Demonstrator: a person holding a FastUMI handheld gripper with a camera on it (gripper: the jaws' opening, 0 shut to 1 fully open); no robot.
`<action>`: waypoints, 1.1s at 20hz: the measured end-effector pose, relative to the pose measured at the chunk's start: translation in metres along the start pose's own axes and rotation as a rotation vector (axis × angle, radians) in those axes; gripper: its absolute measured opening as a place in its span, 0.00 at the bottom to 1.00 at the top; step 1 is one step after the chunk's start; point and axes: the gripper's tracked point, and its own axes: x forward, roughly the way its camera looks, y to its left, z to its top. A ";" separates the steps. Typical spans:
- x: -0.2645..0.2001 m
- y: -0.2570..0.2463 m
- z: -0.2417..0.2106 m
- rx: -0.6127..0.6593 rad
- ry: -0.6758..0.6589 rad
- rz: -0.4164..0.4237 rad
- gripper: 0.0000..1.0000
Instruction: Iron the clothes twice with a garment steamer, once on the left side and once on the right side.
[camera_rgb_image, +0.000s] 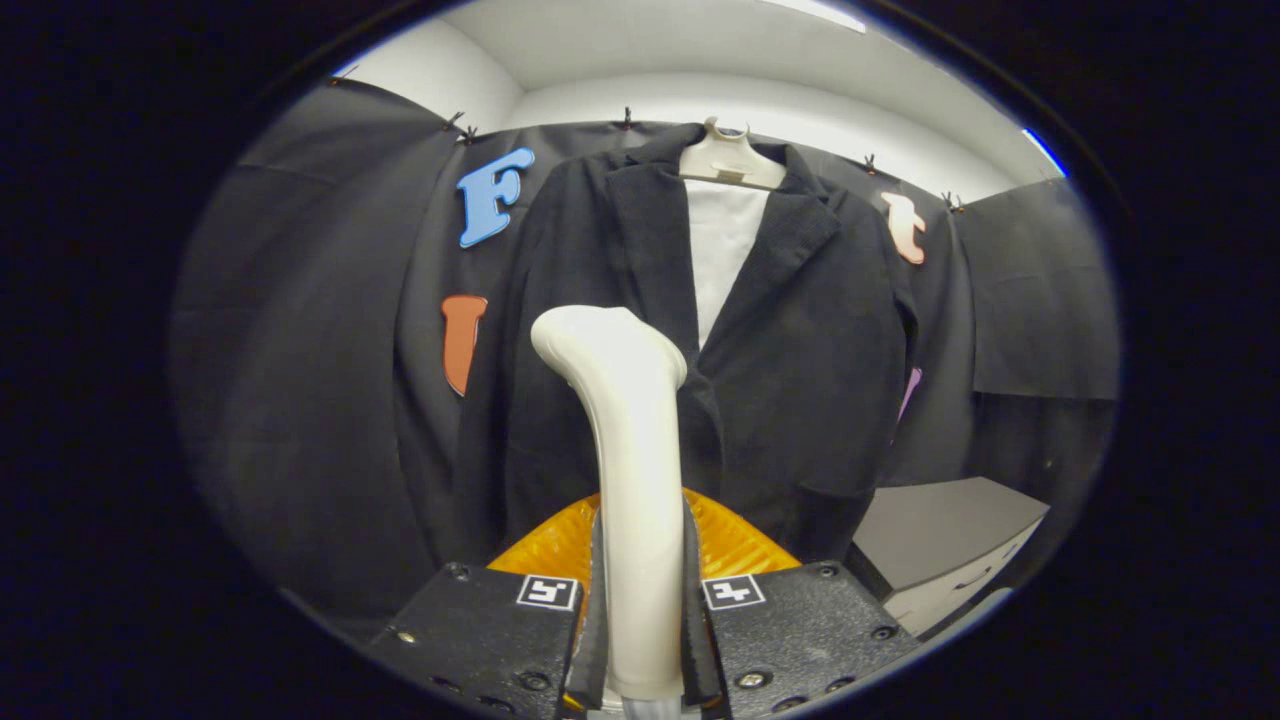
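The fingers (640, 610) are clamped on the pale handle of the garment steamer (625, 440), one on each side, so pickup is done. The steamer stands upright between them, its bent head rising in front of the dark jacket (800, 380), which hangs on a pale hanger (730, 160) against the booth wall, with a white lining or shirt (722, 250) showing between the lapels. The head sits over the jacket's front opening, slightly toward the panel on the view's left; whether it touches the cloth or hangs just short of it cannot be told, since the steaming face points away from the camera. My judgement is that the work is at or near a pass, but nothing shows whether either side has been steamed, so both passes may be left. No steam is visible. The handle's lower end is cut off, and the jacket's hem is hidden behind an orange ribbed part (735, 545) just beyond the fingers. A grey cabinet (950, 530) stands beside the jacket's hem
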 end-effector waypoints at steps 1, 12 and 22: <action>0.000 0.005 -0.011 0.000 0.024 0.011 0.32; -0.019 0.018 -0.131 -0.052 0.221 0.002 0.32; -0.033 0.021 -0.212 -0.026 0.361 0.039 0.32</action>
